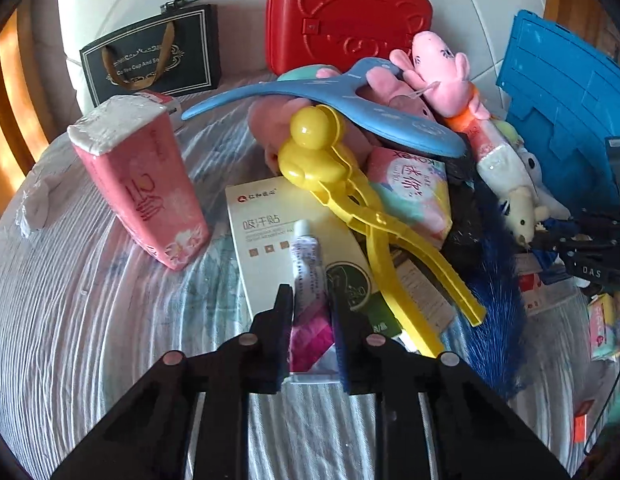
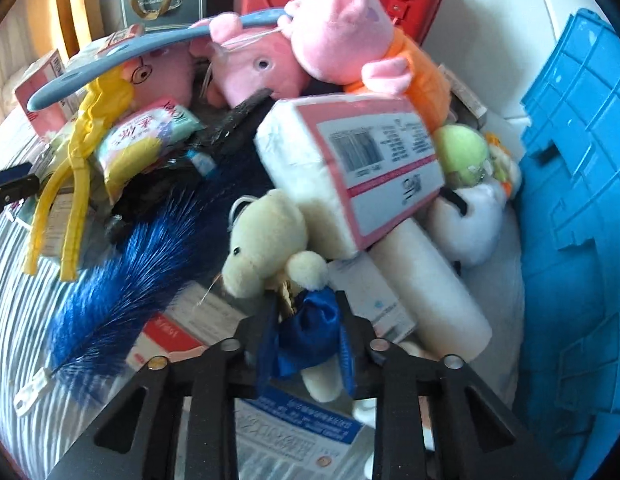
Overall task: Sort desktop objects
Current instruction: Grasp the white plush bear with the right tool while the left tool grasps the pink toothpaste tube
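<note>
The left gripper (image 1: 311, 320) has its fingers closed tight on a small tube (image 1: 308, 276) lying on a white box (image 1: 262, 232), at the near edge of the heap on the striped counter (image 1: 90, 320). Pinched at its flat crimped end, the tube could swivel or slide out when lifted. The right gripper (image 2: 308, 340) has its fingers clamped on the blue-clad body of a cream bear (image 2: 266, 248). The tissue pack (image 2: 349, 168) leaning above the bear may topple as it comes away.

Small white tube (image 1: 308, 276) with purple print, cap pointing away, lying on a cream box (image 1: 266, 232). Cream teddy (image 2: 270, 248) in blue cloth, tilted, on the pile.
</note>
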{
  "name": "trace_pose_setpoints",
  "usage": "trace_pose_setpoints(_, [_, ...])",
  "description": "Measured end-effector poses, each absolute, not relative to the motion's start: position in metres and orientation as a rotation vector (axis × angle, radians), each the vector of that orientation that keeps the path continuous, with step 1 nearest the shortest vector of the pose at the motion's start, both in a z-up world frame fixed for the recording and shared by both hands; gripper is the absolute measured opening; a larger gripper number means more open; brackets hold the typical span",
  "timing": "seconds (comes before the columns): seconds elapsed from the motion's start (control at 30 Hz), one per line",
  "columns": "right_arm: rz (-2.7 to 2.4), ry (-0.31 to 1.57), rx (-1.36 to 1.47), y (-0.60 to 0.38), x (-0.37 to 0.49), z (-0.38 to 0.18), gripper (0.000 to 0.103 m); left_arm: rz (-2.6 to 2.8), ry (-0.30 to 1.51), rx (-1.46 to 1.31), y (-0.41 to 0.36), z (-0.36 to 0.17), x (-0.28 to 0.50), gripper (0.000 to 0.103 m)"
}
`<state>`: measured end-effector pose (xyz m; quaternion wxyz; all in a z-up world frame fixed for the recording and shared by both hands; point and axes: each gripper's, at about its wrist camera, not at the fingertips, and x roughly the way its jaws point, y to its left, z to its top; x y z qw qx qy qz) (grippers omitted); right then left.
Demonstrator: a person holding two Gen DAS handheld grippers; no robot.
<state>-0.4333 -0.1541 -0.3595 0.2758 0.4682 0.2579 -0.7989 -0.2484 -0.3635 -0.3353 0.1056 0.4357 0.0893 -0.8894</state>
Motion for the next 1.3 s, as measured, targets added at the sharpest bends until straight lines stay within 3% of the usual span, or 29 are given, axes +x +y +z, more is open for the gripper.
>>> trace_pose_setpoints(0.33, [-2.161, 0.406, 1.295, -0.128, -0.429, -0.338, 0.024, -2.673, 0.204, 1.258, -0.356, -0.324, -0.238, 0.018])
trace_pose_setpoints(0.73, [-2.185, 0.352, 1.187, -0.127, -0.403, -0.294, 0.024, -2.678, 0.181, 1.287, -0.350, -0.322, -0.225, 0.017])
trace_pose_setpoints(1.3, [-2.155, 0.302, 1.210, -0.130, -0.398, -0.295, 0.024, -2.657, 0.340, 1.347, -0.341, -0.355, -0.201, 0.017])
